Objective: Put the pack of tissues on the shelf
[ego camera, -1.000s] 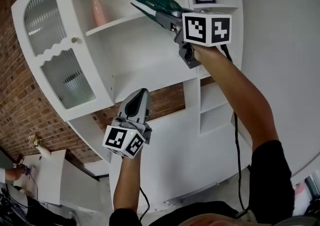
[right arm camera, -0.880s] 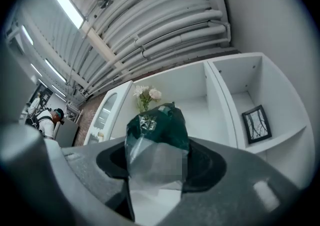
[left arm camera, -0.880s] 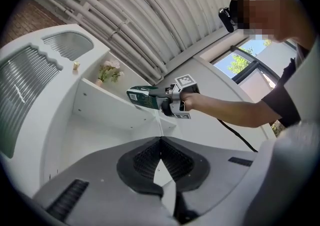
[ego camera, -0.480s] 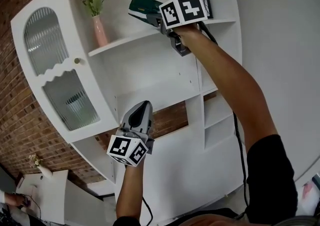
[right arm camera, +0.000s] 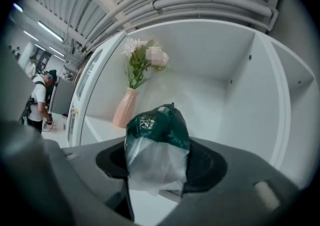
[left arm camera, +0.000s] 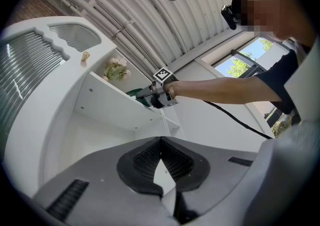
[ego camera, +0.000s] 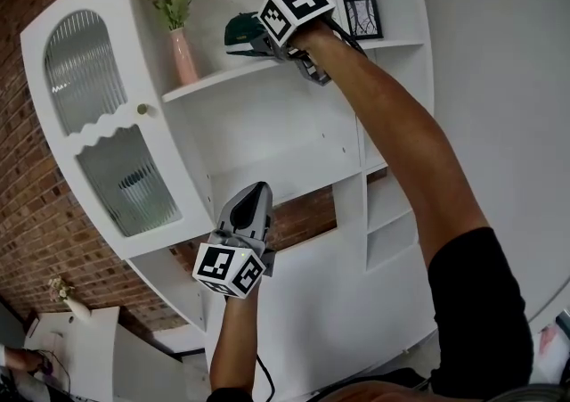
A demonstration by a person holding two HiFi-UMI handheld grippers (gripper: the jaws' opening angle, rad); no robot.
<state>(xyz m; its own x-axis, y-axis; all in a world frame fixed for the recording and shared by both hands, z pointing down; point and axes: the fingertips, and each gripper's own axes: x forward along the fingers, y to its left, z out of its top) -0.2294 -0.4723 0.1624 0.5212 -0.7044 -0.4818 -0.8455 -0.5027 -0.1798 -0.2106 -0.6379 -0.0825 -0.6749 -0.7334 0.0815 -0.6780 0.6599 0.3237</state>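
Two tongs raised: left tongs (ego camera: 256, 188) closed on nothing, low in front of the white cabinet (ego camera: 98, 151). Right tongs (right arm camera: 159, 166), jaws just eased slightly wider, grip the pack of tissues (right arm camera: 157, 137) over the upper shelf (ego camera: 214, 81), right of the pink vase (ego camera: 183, 54).

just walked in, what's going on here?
A person with a gripper in each hand is shelving a green pack of tissues. The right gripper holds the pack over the upper shelf of a white cabinet; a pink vase of flowers stands on the same shelf. Its jaws have just been opening slightly, with the pack between them. The left gripper hangs lower, shut and empty.
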